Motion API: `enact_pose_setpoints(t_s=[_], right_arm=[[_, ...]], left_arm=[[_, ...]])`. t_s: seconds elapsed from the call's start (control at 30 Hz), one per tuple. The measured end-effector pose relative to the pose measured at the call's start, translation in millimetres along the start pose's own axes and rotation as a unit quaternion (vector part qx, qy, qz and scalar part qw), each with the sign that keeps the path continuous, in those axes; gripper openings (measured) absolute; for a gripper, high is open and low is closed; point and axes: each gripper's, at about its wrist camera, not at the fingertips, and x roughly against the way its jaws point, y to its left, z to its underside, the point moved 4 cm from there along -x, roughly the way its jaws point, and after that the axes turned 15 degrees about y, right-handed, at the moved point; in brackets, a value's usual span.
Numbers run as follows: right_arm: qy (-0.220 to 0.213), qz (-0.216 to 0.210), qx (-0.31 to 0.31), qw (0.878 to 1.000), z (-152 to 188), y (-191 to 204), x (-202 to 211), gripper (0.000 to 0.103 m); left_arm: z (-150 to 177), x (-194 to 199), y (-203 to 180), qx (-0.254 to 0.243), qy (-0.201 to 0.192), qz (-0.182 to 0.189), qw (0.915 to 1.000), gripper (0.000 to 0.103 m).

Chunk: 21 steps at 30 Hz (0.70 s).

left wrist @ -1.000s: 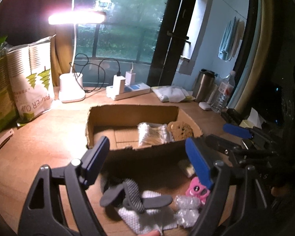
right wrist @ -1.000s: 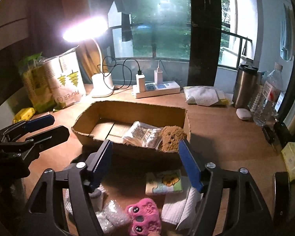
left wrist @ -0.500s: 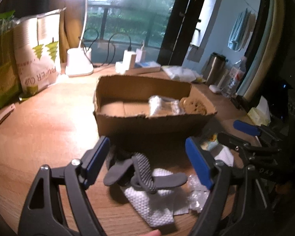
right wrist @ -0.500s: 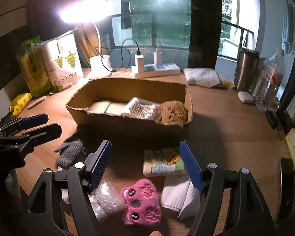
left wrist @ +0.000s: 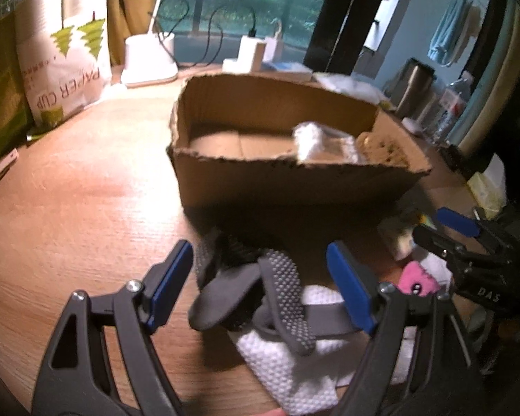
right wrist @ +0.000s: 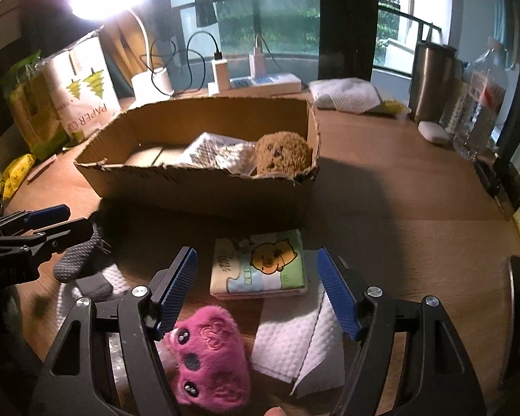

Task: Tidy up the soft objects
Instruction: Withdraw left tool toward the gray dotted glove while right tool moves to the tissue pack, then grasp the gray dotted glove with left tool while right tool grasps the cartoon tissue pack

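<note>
1. The cardboard box [right wrist: 204, 187] stands on the wooden surface [right wrist: 398, 242]. It holds a clear packet with white content [right wrist: 218, 152] and, touching it at the right end, a brown sponge [right wrist: 282, 154].
2. In front of the box, on the surface, lie the other soft things: a grey dotted glove [left wrist: 260, 294] on a white cloth [left wrist: 294, 374], a tissue pack with a cartoon bear [right wrist: 260, 265], a pink plush toy [right wrist: 208, 357] and a white paper towel [right wrist: 294, 343].
3. The left wrist view shows the whole glove with its spread fingers; the right wrist view shows only one grey end of it [right wrist: 79, 260]. The bear picture on the tissue pack is clear only in the right wrist view.
4. The left tongs [left wrist: 260, 277] are released, low over the glove, with the jaws wide on both sides of it and grasping nothing.
5. The right tongs [right wrist: 256, 291] are released too, empty, low before the tissue pack, with the plush toy just beside the left jaw.
</note>
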Motion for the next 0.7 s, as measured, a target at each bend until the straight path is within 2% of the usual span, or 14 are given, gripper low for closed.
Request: enact_pose_setpoints(t_s=[0.1,0.2,0.53,0.63,0.7], right_arm=[[0.012,0.003,0.001,1.0,-1,-1,-9,0.075],[0.024,0.001,0.007,1.0,-2,0,-17,0.081],[0.043,0.004,0.02,0.999,-6,6,-33,0.081],[0.046,0.002,0.018,0.999,-7,6,-34,0.08],[0.047,0.005,0.019,0.999,-7,6,-34,0.073]], left_arm=[[-2,-6,2,0.001,0.011,-0.004,0.9999,0.081],[-3,-11,3,-0.001,0.018,-0.009,0.9998,0.081],[-4,-24,6,-0.001,0.036,-0.02,0.9991,0.08],[-4,-26,5,-0.005,0.039,-0.018,0.999,0.067],[-4,-26,2,-0.01,0.042,-0.014,0.999,0.061]])
